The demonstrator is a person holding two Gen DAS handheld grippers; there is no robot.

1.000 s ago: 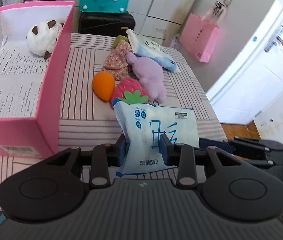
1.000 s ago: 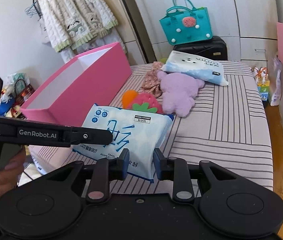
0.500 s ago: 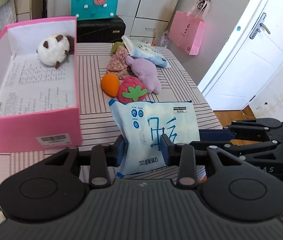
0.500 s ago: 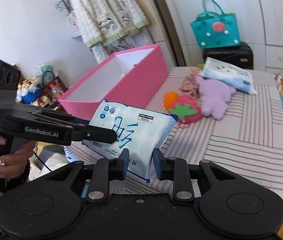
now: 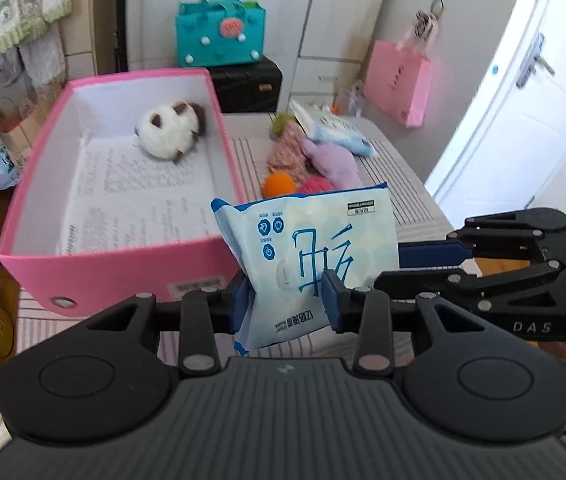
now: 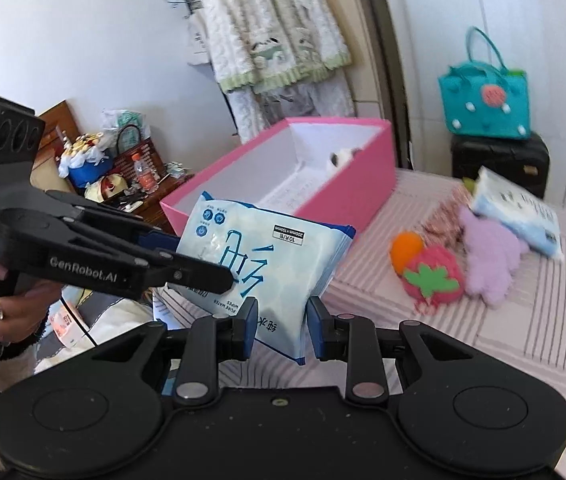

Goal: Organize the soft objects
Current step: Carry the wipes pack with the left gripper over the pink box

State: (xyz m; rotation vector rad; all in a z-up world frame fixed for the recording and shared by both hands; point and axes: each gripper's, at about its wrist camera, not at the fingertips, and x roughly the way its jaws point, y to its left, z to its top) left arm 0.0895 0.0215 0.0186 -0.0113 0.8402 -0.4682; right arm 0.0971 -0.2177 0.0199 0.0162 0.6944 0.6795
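You hold a pale blue pack of wet wipes (image 5: 307, 258) in the air between both claws, above the near edge of the striped table (image 6: 531, 320). Your left claw (image 5: 285, 304) is clenched on its lower edge, and your right claw (image 6: 281, 326) is clenched on the opposite edge, so the pack's long axis spans the two. The open pink box (image 5: 119, 272) lies ahead and to the left of the pack, its near wall just beside your left claw. That makes your left claw the nearer one, and the likely carry goes leftward over that wall.
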